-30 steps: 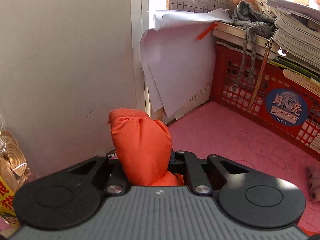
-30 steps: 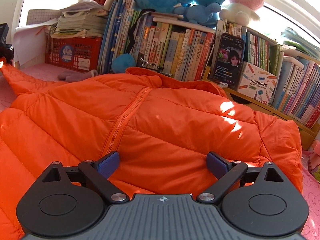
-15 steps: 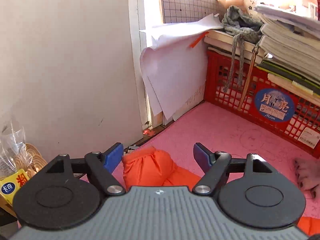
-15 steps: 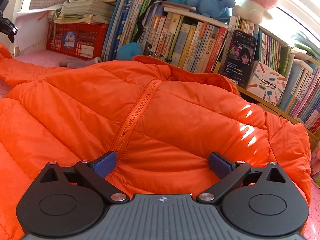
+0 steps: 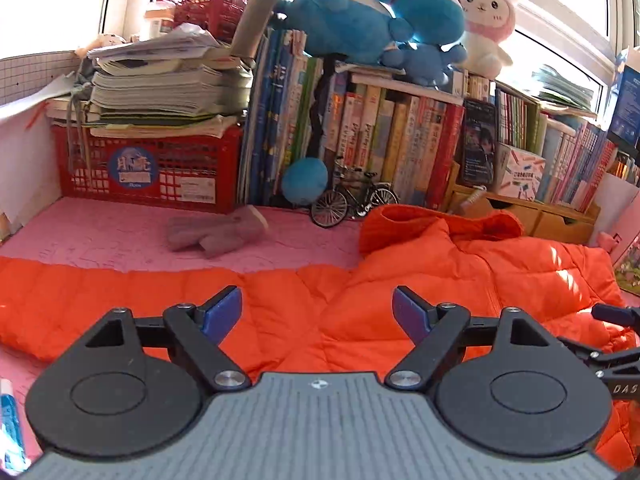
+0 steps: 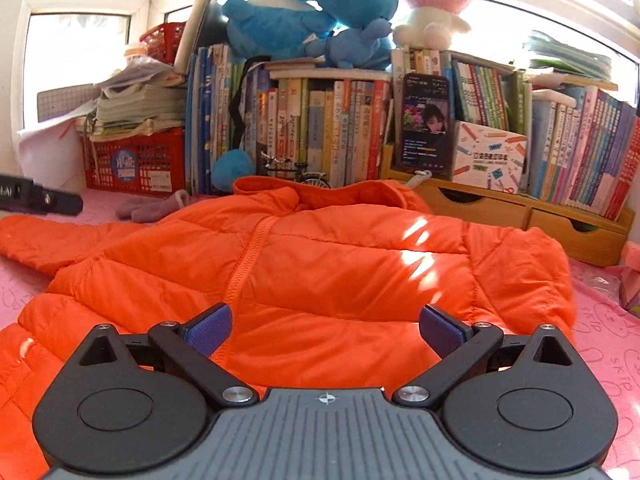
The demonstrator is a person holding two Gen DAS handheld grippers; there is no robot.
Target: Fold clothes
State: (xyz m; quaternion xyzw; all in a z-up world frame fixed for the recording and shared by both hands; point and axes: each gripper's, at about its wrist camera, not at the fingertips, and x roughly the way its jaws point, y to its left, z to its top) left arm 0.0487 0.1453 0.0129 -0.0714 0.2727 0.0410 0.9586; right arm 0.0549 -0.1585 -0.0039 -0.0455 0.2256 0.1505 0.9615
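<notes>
An orange puffer jacket [image 6: 320, 264] lies front-up on the pink mat, zipper closed, collar toward the bookshelf. One sleeve [image 5: 120, 292] stretches flat out to the left. My left gripper [image 5: 318, 312] hovers open above where that sleeve meets the body, with nothing between its blue pads. Over the jacket's lower front, my right gripper [image 6: 326, 326] also stands open and empty. The tip of the right gripper [image 5: 612, 316] shows at the right edge of the left wrist view, and part of the left tool [image 6: 40, 200] shows at the left edge of the right wrist view.
A red crate [image 5: 148, 168] stacked with papers stands at the back left. Books [image 6: 320, 120] with plush toys [image 6: 312, 12] on top line the back. A grey glove [image 5: 216, 234], a toy bicycle [image 5: 352, 200] and wooden drawers [image 6: 532, 216] sit behind the jacket.
My left gripper let go of the sleeve cuff, opened, and swung right from the wall corner to face the laid-out sleeve and bookshelf. The right gripper stayed open and drew back slightly.
</notes>
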